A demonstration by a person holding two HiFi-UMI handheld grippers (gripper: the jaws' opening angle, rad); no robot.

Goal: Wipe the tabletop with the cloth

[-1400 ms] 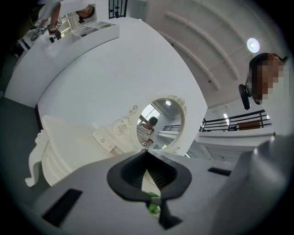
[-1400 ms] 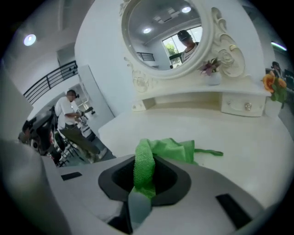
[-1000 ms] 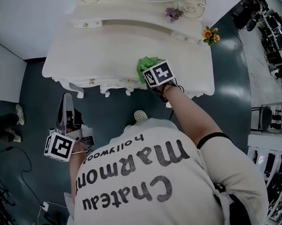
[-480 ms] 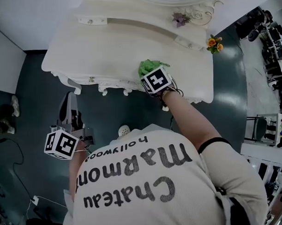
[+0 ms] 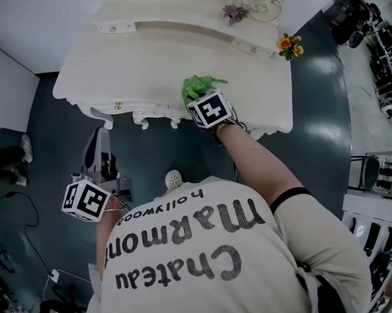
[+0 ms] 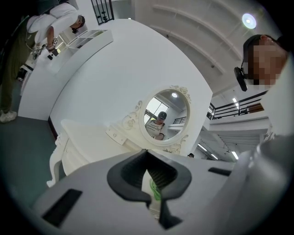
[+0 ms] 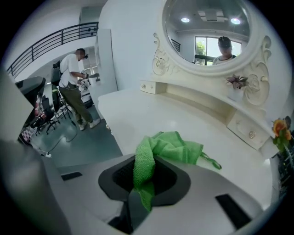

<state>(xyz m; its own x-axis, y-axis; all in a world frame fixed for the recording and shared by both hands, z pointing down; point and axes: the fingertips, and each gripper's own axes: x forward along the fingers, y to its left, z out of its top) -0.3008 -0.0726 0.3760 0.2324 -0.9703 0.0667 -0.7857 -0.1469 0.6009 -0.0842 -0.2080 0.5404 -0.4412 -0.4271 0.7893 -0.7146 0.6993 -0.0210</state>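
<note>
The glossy white tabletop (image 5: 132, 64) curves at its front edge. The left gripper (image 6: 150, 186) hangs low, its jaws closed to a slit on nothing. The right gripper (image 7: 143, 190) is clamped on the green terry cloth (image 7: 172, 147), whose crumpled length trails from the jaws across the tabletop, near that edge, toward the mirror (image 7: 206, 32).

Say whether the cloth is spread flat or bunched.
Bunched: the cloth lies crumpled in folds, one end pinched by the right gripper.

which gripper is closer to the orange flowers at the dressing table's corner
Right. The right gripper is at the white tabletop's front edge, clamping the green cloth, diagonally short of the orange flowers. The left gripper hangs off the table, over the dark floor.
</note>
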